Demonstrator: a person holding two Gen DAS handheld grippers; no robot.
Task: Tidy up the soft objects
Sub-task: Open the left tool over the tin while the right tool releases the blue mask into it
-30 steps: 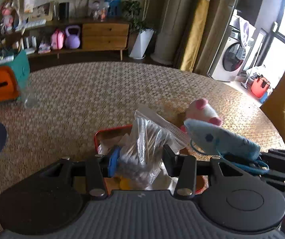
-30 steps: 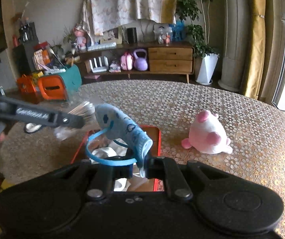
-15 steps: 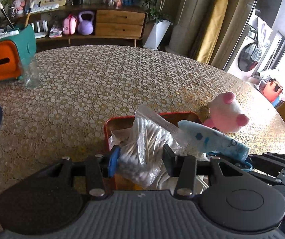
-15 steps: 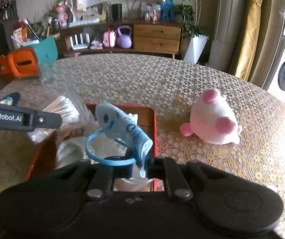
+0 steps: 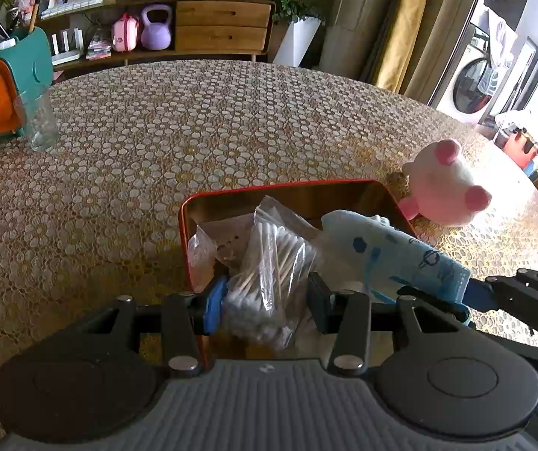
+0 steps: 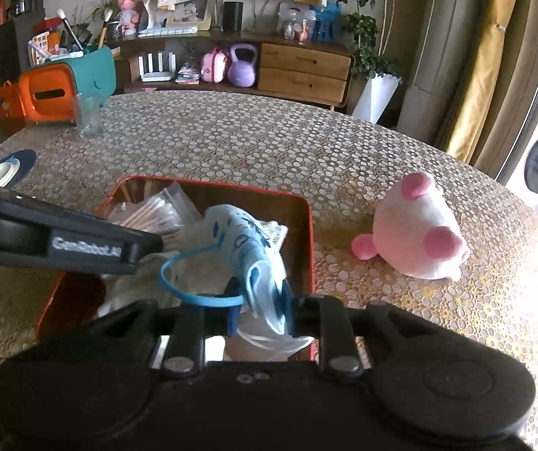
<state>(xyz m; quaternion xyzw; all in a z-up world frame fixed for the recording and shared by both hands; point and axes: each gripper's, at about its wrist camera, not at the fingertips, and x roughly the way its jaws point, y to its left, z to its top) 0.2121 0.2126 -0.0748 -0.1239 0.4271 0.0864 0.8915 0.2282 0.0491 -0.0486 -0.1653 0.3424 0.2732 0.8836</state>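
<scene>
My left gripper (image 5: 265,306) is shut on a clear bag of cotton swabs (image 5: 272,274) and holds it over the red-rimmed tray (image 5: 184,225). My right gripper (image 6: 261,310) is shut on a light blue face mask (image 6: 248,248) with a blue ear loop, also over the tray (image 6: 310,233). The mask also shows in the left wrist view (image 5: 389,251). The tray holds other plastic bags and white soft items. A pink and white plush toy (image 6: 415,236) lies on the table right of the tray; it also shows in the left wrist view (image 5: 443,188).
The round table (image 5: 212,120) has a honeycomb-patterned cloth. An orange and teal tissue box (image 6: 62,86) and a glass (image 6: 88,116) stand at the far left. A dark item with a white part (image 6: 5,169) lies at the left edge. A sideboard stands behind.
Both grippers have moved forward and down over the tray with their loads. The tray and the plush toy look closer and larger now.
</scene>
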